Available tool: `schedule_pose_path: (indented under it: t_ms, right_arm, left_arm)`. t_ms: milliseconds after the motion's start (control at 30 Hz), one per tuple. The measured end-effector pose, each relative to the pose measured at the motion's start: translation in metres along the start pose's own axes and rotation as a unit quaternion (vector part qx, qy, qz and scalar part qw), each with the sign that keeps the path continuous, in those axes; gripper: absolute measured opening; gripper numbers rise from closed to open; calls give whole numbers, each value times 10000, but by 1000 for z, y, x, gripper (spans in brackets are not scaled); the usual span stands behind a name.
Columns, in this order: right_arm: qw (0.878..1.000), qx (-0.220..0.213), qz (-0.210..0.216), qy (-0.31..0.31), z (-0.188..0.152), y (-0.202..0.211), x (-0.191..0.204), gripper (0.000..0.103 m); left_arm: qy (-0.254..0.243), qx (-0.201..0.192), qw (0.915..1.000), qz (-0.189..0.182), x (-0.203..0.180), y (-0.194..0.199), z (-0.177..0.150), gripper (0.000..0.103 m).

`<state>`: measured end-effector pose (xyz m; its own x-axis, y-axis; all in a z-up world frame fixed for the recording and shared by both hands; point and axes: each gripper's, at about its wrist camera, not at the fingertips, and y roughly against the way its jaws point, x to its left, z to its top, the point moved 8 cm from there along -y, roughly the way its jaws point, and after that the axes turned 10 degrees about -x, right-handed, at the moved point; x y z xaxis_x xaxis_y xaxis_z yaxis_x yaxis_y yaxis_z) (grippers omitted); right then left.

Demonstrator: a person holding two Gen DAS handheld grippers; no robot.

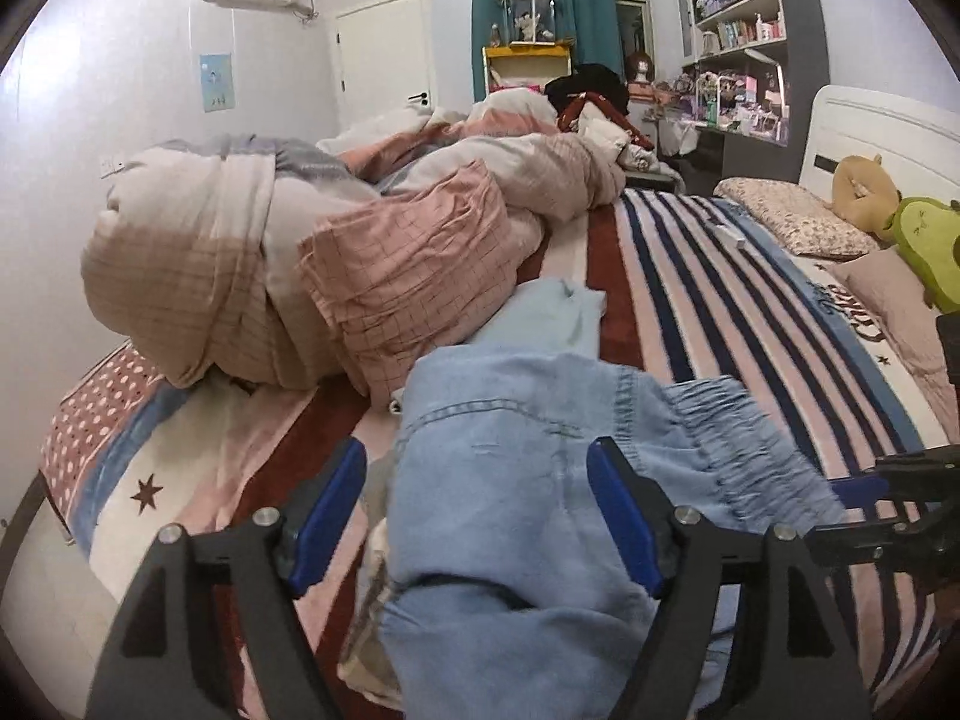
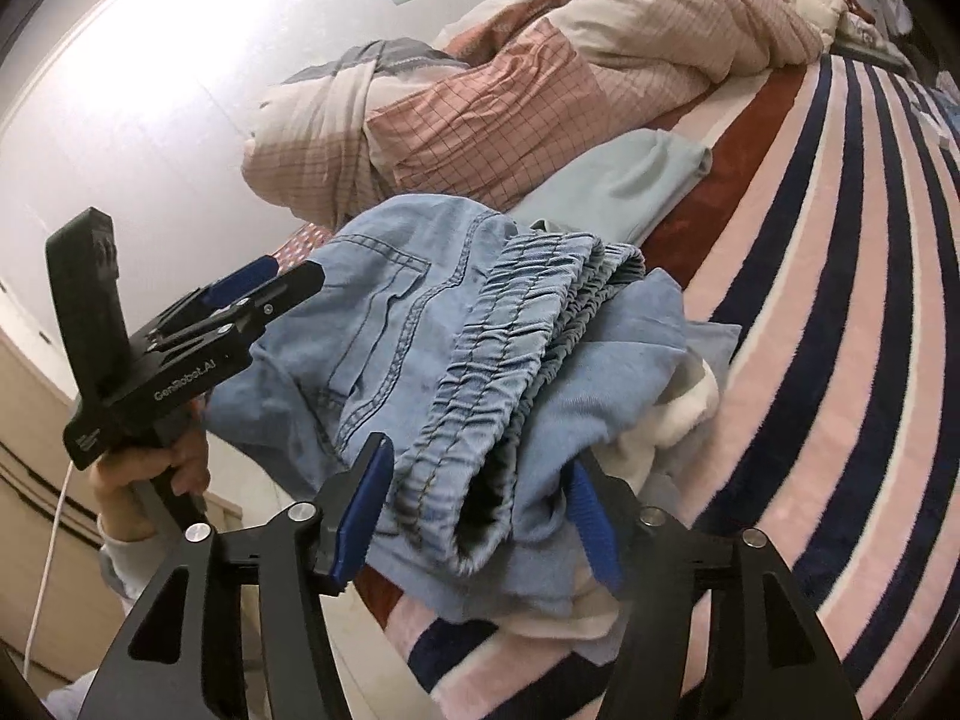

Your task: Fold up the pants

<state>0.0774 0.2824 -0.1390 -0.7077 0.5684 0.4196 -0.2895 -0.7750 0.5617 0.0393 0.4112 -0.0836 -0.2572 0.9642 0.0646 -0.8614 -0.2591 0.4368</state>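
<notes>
Left wrist view: the left gripper (image 1: 477,519) stands spread around the folded denim pants (image 1: 528,480), pads apart from the cloth. Beside it the right gripper (image 2: 474,516) also straddles the elastic waistband (image 2: 510,360), jaws parted. Pants lie near the striped bed (image 2: 840,300) edge, rumpled duvet (image 1: 360,240) beyond, open stripes alongside.

I am looking across the bed (image 1: 690,276), where the folded pants (image 1: 510,480) are sitting on a small pile of clothes (image 2: 672,420) at the near edge. My left tool (image 1: 477,519) is straddling the pants' left end, pads apart; my right tool (image 2: 474,516) is straddling the waistband end, pads not pressing. Another folded garment (image 1: 552,318) is lying just behind the pants. A bunched quilt (image 1: 336,240) is lying along the bed's left side. Pillows (image 1: 792,216) are resting at the far right edge, by the headboard (image 1: 870,126).
</notes>
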Motion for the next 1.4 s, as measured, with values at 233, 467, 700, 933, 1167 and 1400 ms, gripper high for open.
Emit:
schedule_pose_path:
  t_ms: [233,467,700,933,1167,1400]
  right_arm:
    - [9996,-60,-152,208,-9,29,3,67]
    - [9954,-406,-637,589,-10,88,-7,82]
    - [9878,-658,-1157,806,-29,153,-28,86]
    - [9803,-950,-1506,855,-46,219,-51,97]
    - [9553,-1616,-2090,1326,-71,296,-73,102]
    - [9209,-2454,-2529,1667,-94,344,-91,102]
  left_arm:
    - [-77,31,10000,-53,-28,30,-1,76]
    - [96,-248,9990,-368,-74,65,9,84]
    - [101,-811,9926,-898,-155,109,29,93]
    - [-132,-1268,9867,-1013,-227,143,39,96]
    - [55,-1488,9804,-1287,-298,154,30,96]
    - [24,-1586,9778,-1366,-348,154,23,96]
